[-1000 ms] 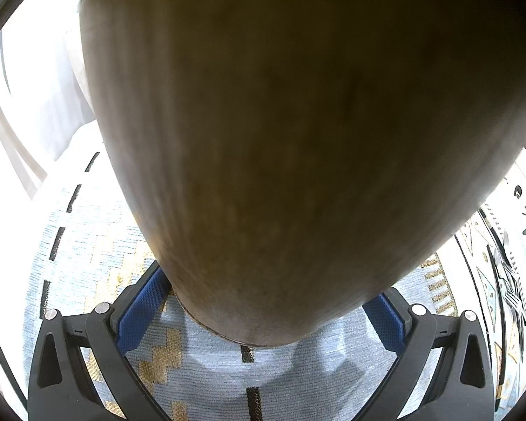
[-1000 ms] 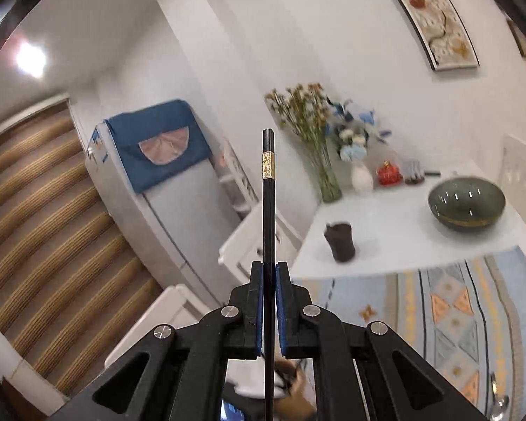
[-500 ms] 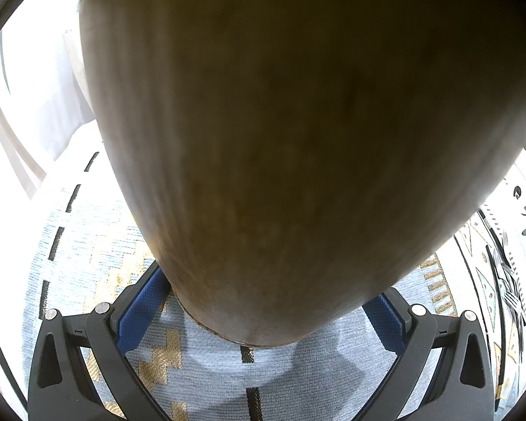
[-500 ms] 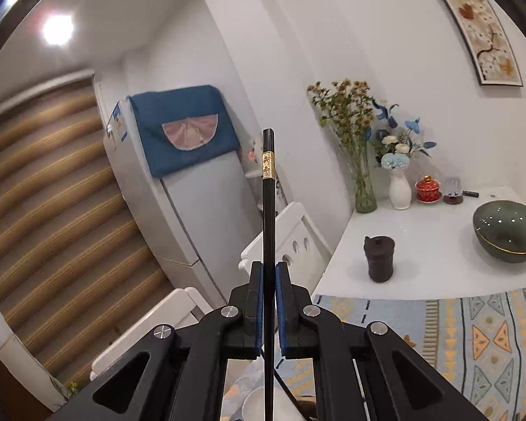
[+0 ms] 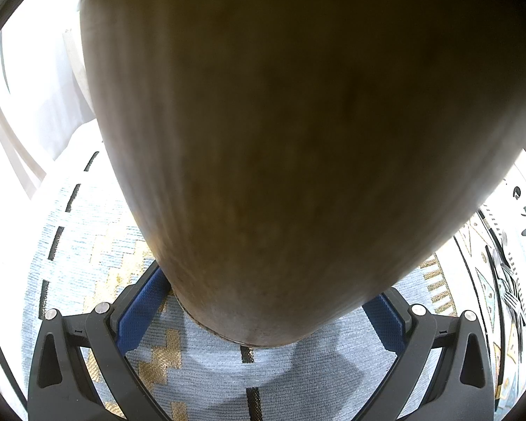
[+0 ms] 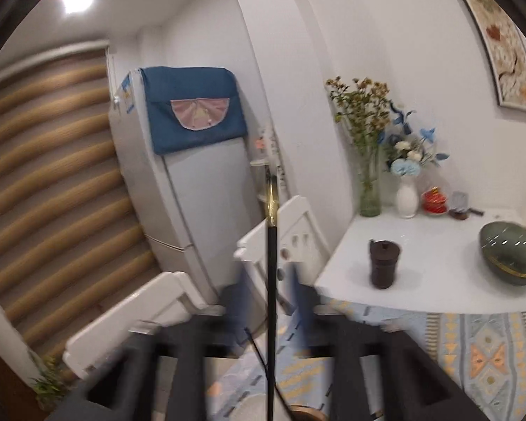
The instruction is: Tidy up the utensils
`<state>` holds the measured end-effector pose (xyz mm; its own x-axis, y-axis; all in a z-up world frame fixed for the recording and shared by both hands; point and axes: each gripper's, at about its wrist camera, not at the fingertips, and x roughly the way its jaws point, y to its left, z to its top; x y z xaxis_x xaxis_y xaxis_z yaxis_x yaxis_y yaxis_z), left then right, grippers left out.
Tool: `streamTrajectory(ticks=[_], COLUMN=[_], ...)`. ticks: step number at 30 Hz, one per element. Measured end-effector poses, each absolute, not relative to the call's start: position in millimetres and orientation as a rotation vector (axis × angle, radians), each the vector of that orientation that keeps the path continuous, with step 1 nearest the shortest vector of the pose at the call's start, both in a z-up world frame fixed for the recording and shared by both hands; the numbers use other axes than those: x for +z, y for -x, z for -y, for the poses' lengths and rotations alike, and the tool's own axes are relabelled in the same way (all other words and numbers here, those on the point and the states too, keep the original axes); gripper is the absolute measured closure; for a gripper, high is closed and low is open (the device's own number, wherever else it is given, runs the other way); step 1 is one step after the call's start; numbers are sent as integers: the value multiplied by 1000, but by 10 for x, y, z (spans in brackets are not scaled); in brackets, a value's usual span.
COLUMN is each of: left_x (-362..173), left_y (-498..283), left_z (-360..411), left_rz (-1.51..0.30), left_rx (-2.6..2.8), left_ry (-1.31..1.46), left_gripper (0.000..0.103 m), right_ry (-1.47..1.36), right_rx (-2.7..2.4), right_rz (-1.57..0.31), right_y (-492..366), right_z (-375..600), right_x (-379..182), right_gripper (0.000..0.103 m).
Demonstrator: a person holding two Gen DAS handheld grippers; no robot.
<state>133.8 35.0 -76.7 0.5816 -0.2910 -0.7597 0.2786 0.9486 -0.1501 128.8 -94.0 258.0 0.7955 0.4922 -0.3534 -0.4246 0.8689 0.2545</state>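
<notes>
A wide brown utensil holder [image 5: 298, 140] fills the left wrist view and stands on the blue patterned cloth [image 5: 200, 379]. My left gripper [image 5: 263, 307] is shut on its lower part, with a blue pad against each side. In the right wrist view a black chopstick [image 6: 271, 263] with a gold band stands upright between the fingers [image 6: 235, 301] of my right gripper [image 6: 268, 301]. These jaws are opening, blurred by motion, and the pads stand clear of the chopstick. A second thin black stick [image 6: 259, 354] and a brown rim [image 6: 305, 414] show at the bottom edge.
On the white table [image 6: 431, 245] stand a dark cup [image 6: 384, 263], a green bowl [image 6: 512, 258], a glass vase of dried flowers [image 6: 370, 189] and a white vase [image 6: 406, 196]. White chairs [image 6: 291, 231] and a fridge [image 6: 200, 182] lie beyond.
The right gripper's jaws have come apart and let go of the chopstick, which now sits lower between them. The right view has swung and rolled. The left gripper and holder have not moved.
</notes>
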Motion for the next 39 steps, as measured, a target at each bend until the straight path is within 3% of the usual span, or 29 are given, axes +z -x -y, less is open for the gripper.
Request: streamTrajectory(ticks=[1,4,14,23,27,31,39], left_x=[-771,-764,-745,-754,-759,-760,-787], left_y=[-1341,-1341,-1333,-1322,-1311,-1255,-1166], left_z=[-352,-349,-320,-304,-289,-283,-220], left_rz=[-890,-890,-889,-890,-891,-897,-903], left_rx=[-333,-333,-332,-332,-328,-297,-284], left_ry=[15,14,13,13,9,-3,-32], left_gripper=[1,1,1,1,1,1,2], right_ry=[-177,-237,-308,-395,-362,-571,-231], right_rx=[505,536,454,416,487,521,485], right_rz=[-409,-328,-344,-1017,-1219,-1412,-1710], right_y=[-1265,-1126,-722,-1780,-2224,-2761,-3514], right_z=[969,1121,1765,1792,1559,1538,846], right_x=[2593,2704,2958,2611,2390,2091,1238], right_gripper=[4,2,0,0,0,0,0])
